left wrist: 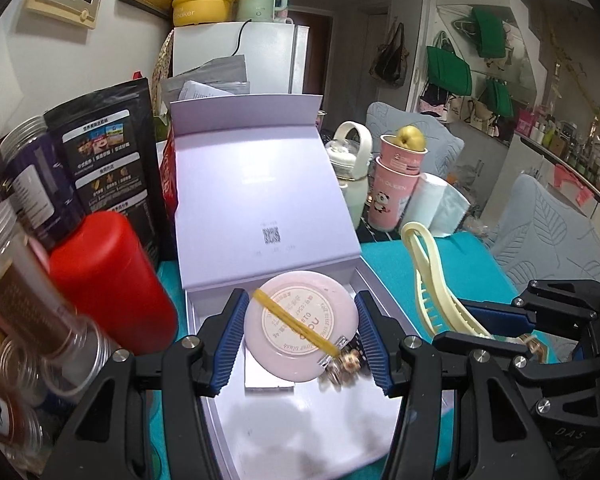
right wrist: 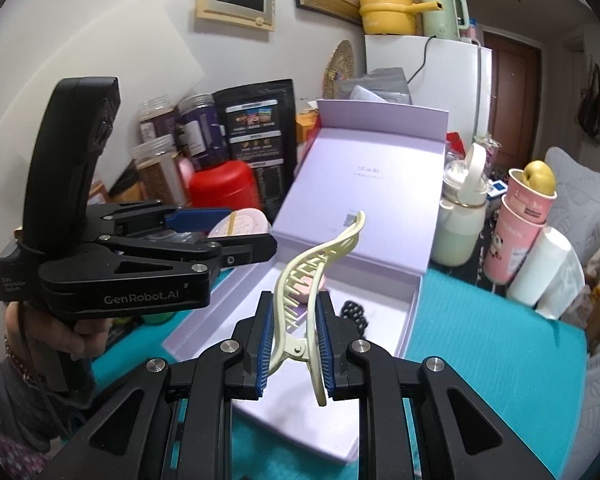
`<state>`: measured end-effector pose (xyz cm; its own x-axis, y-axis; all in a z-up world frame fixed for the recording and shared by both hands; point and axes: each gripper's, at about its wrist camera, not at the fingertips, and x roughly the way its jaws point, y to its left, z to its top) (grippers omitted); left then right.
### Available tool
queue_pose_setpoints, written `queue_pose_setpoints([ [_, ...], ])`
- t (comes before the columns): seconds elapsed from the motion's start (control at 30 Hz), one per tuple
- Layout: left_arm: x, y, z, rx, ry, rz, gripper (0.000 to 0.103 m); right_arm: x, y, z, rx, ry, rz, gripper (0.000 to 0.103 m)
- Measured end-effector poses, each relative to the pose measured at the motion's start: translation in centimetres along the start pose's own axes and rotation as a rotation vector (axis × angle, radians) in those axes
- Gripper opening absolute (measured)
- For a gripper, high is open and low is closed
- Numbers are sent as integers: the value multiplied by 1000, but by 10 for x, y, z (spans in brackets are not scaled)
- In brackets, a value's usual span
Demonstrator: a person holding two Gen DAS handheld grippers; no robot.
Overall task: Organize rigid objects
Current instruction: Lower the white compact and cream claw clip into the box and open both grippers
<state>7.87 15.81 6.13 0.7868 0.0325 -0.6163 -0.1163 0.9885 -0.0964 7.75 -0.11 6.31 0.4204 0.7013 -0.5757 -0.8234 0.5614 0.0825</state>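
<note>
Already both grippers are carrying something, so the sorting looks partway through rather than finished. The left gripper [left wrist: 300, 336] is pinching a round pink compact [left wrist: 300, 326] between its blue pads, label side facing the camera, and a yellow elastic with a gold charm [left wrist: 300, 326] is lying across that label and dangling off at the lower right. Directly beneath and ahead of those jaws the open lilac gift box [left wrist: 204, 320] is sitting on the teal cloth [right wrist: 492, 340], its lid standing up behind. The right gripper [right wrist: 294, 344] is pressed nearly together on the hinge end of a pale yellow hair claw [right wrist: 320, 264], whose toothed length is rising up and away from the fingers, over the box's tray. Inside the tray, beyond the right gripper's tips, a small pink item [right wrist: 306, 286] and a black beaded piece [right wrist: 354, 312] are lying, which suggests some pieces have been put away. Judging by this, the compact and the claw are still waiting to be set down in the box. Off to the left gripper's left, a red canister [left wrist: 112, 280] and jars are crowding the table edge.
</note>
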Motion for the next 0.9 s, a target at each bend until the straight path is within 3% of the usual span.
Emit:
queue_pose_setpoints([
  [0.4,35,15,21,0,10,31,54,33,-24,14,48,3,7,20],
  [0.9,93,31,5,-4,164,35,54,83,-43,-4,103,117,14,20],
])
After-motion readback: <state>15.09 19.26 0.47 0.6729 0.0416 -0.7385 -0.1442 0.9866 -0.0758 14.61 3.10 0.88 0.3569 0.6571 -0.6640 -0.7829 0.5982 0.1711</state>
